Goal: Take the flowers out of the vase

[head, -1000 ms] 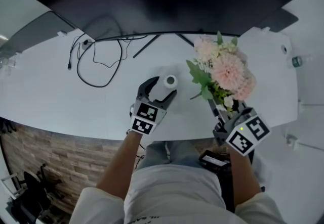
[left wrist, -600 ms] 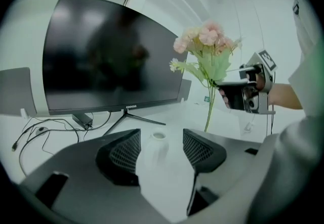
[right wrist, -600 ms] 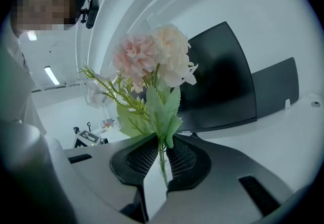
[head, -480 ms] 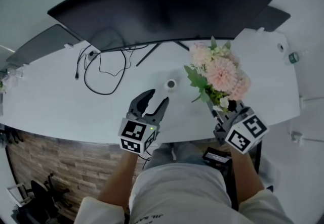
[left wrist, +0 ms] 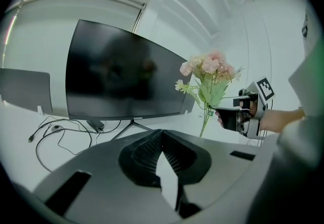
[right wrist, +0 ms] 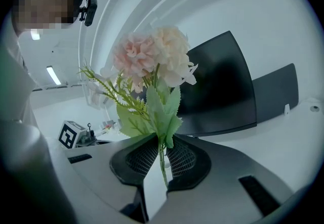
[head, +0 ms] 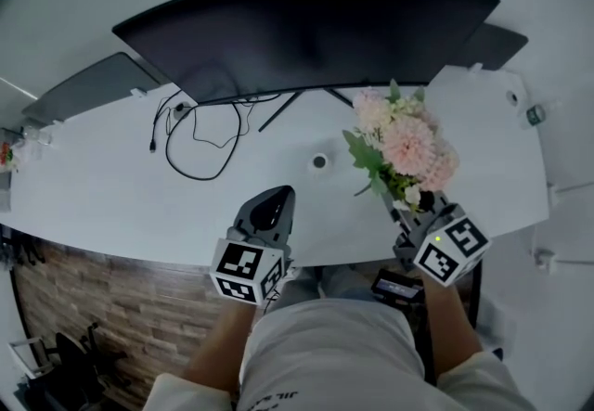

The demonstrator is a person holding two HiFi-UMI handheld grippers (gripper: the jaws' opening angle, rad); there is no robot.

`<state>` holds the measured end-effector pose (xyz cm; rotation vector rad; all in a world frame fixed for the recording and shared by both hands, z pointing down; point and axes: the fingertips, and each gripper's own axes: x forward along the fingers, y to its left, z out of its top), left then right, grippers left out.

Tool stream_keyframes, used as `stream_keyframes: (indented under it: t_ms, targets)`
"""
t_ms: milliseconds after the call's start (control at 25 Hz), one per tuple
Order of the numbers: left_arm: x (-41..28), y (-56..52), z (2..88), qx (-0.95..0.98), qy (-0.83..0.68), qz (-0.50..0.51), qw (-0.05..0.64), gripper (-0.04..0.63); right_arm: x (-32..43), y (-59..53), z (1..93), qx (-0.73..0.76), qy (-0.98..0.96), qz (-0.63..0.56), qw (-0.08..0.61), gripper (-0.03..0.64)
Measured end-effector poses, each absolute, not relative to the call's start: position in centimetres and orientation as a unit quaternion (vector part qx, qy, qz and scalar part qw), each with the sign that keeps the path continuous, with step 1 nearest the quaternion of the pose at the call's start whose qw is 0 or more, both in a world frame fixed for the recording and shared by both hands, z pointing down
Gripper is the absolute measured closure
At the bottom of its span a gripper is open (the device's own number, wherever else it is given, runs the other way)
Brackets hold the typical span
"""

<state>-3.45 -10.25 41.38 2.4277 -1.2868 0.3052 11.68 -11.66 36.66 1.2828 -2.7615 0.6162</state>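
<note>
A bunch of pink and cream flowers (head: 404, 145) with green leaves hangs clear above the white table, its stems pinched by my right gripper (head: 406, 207). In the right gripper view the stems (right wrist: 162, 165) run down between the ribbed pads. The small white vase (head: 319, 161) stands alone on the table, left of the flowers. My left gripper (head: 275, 206) is drawn back near the table's front edge, away from the vase. Its jaws have just been closing and now meet with nothing between them (left wrist: 162, 139). The left gripper view shows the flowers (left wrist: 210, 69) held up at the right.
A wide curved monitor (head: 306, 29) stands at the back on thin legs. A black cable (head: 200, 135) loops on the table (head: 111, 186) to the left. A dark flat screen (head: 93, 84) lies at far left. A brick-pattern panel runs below the front edge.
The left gripper has come off the vase, drawn back towards me and risen, and its jaws have closed. The vase stays on the table. The right gripper holds the flowers almost still.
</note>
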Motion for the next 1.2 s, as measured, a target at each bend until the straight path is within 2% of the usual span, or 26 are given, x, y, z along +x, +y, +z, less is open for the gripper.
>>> stream_keyframes:
  t_ms: [1200]
  targets:
    - [-3.2, -9.4, 37.7, 0.864, -0.466, 0.113, 0.156, 0.592, 10.8, -11.4, 34.3, 0.405, -0.897, 0.176, 0.02, 0.549]
